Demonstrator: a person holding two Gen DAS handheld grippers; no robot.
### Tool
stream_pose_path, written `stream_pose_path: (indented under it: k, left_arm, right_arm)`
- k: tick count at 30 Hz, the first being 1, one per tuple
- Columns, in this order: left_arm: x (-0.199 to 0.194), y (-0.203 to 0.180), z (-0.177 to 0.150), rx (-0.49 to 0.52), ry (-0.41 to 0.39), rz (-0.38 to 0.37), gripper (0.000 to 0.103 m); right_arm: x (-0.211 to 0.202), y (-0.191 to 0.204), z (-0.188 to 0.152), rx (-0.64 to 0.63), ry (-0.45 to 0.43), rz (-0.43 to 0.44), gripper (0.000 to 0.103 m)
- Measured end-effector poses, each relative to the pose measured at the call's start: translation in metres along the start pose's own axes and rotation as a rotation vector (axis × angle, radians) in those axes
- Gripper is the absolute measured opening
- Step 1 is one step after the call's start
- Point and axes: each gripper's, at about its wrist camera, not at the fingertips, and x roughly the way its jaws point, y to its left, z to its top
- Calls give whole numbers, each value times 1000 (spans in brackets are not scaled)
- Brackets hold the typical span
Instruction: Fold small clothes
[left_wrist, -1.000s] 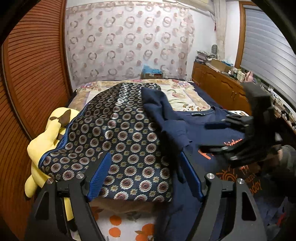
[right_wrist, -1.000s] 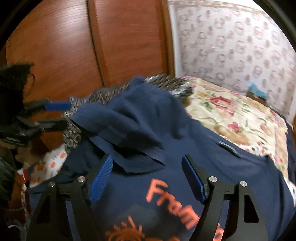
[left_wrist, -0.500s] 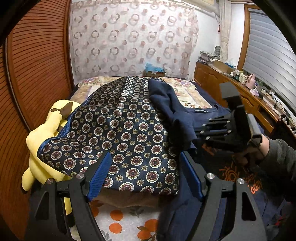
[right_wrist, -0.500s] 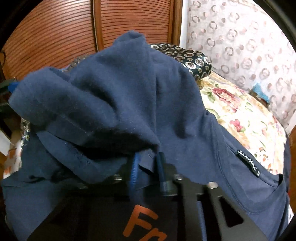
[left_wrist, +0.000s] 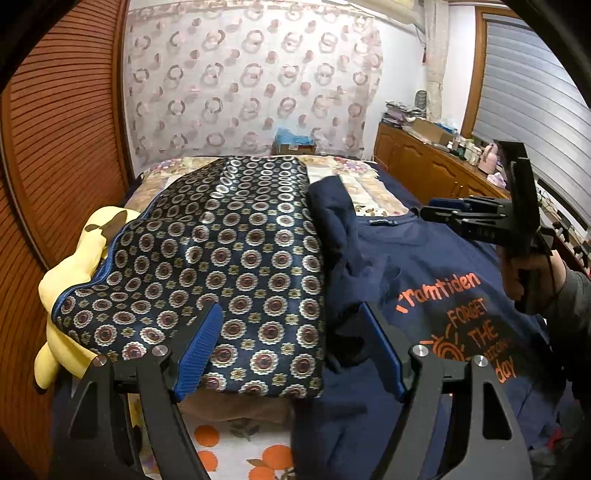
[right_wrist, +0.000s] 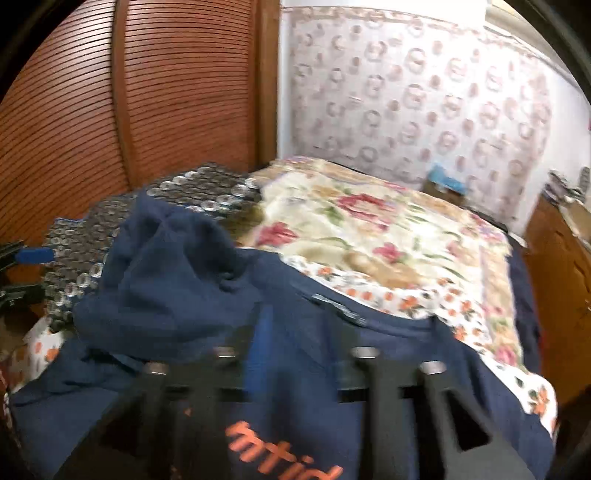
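Now the right tongs (left_wrist: 443, 214), half a second ago pinched on the sleeve (left_wrist: 343, 236), hover narrowed and empty over the navy T-shirt (left_wrist: 424, 280) at right of frame, sleeve dropped inward, left tongs (left_wrist: 291, 354) wide.

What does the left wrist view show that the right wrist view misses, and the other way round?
Left only: the yellow plush toy, the shirt's full orange print, and the right gripper from the side. Right only: most of the floral bedspread beyond the collar. Both: the navy T-shirt with its sleeve bunched against the patterned cushion.
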Motion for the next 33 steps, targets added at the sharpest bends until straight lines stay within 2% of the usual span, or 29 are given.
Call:
stream_pose_path:
  k: [9, 15, 19, 22, 23, 25, 26, 28, 33]
  left_arm:
    - [-3, 0, -4, -13, -5, 9, 77]
    - [-10, 6, -12, -30, -10, 13, 77]
    - [-13, 8, -20, -44, -9, 12, 77]
    - [-14, 9, -25, -54, -2, 8, 77]
    - [-14, 9, -28, -56, -2, 6, 77]
    - [-16, 9, -31, -58, -3, 4, 77]
    - [-18, 9, -32, -59, -5, 2, 77]
    - [-19, 8, -34, -61, -6, 0, 77]
    - [-24, 4, -36, -61, -19, -14, 77]
  right_arm:
    - [-2, 75, -23, -29, 54, 284, 40]
    - [32, 106, -29, -117, 89, 367, 40]
    - [51, 115, -19, -161, 106, 377, 40]
    - [68, 122, -20, -203, 133, 342, 40]
    - [74, 124, -21, -211, 144, 318, 37]
    - [79, 120, -22, -214, 146, 292, 11]
    - [82, 119, -21, -204, 149, 297, 6]
    - [80, 117, -20, -188, 141, 314, 3]
    - [45, 106, -23, -152, 73, 309, 3]
